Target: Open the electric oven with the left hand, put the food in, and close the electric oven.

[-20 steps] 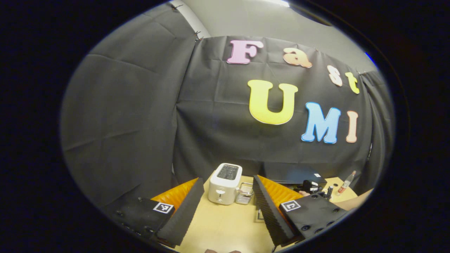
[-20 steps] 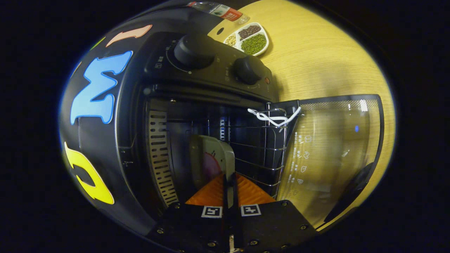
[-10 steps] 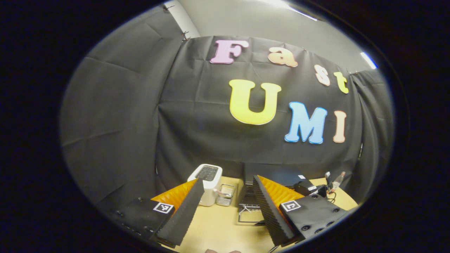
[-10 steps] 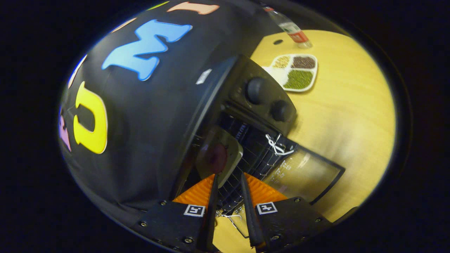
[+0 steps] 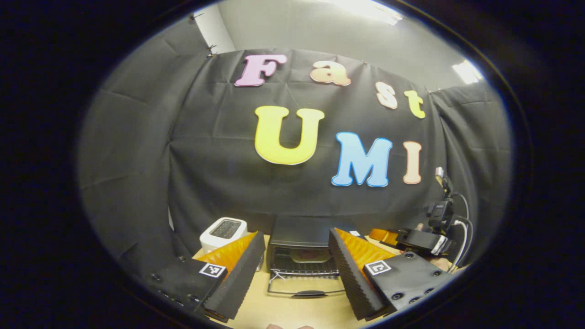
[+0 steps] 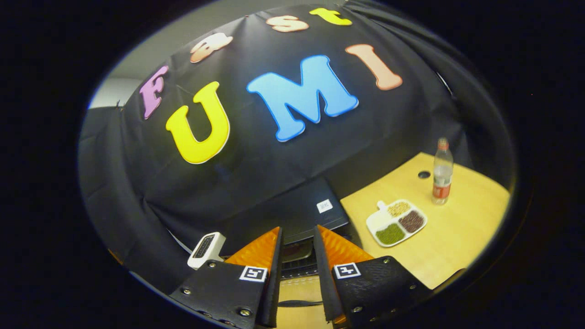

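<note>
Item 1, electric oven (image 5: pixel 297 244): 12 o'clock of your left gripper (image 5: pixel 297 269), door (image 5: pixel 305 289) dropped flat, plate of food (image 5: pixel 304 256) on rack. Left fingers wide apart, empty; right gripper (image 6: pixel 297 269) narrowly parted, empty. Hook under door's handle (image 5: pixel 307 294), lift evenly.

The surface (image 6: pixel 461 237) looks like pale wood or wood-look laminate with a fine grain and a smooth, low sheen, and the booth wall (image 5: pixel 137 151) behind it is matt black cloth, creased and faintly wrinkled. The electric oven (image 5: pixel 304 235) has a dark, matt metal-looking top, a thin metal wire rack (image 5: pixel 299 269) inside and a clear glass door (image 5: pixel 305 287) lying open, while the toaster (image 5: pixel 223 232) beside it is smooth white plastic with a soft gloss. The bottle (image 6: pixel 442 173) is clear plastic, the divided dish (image 6: pixel 396 222) is smooth glossy white, and the left gripper (image 5: pixel 297 274) has ribbed, matt, foam-like pad faces.
</note>
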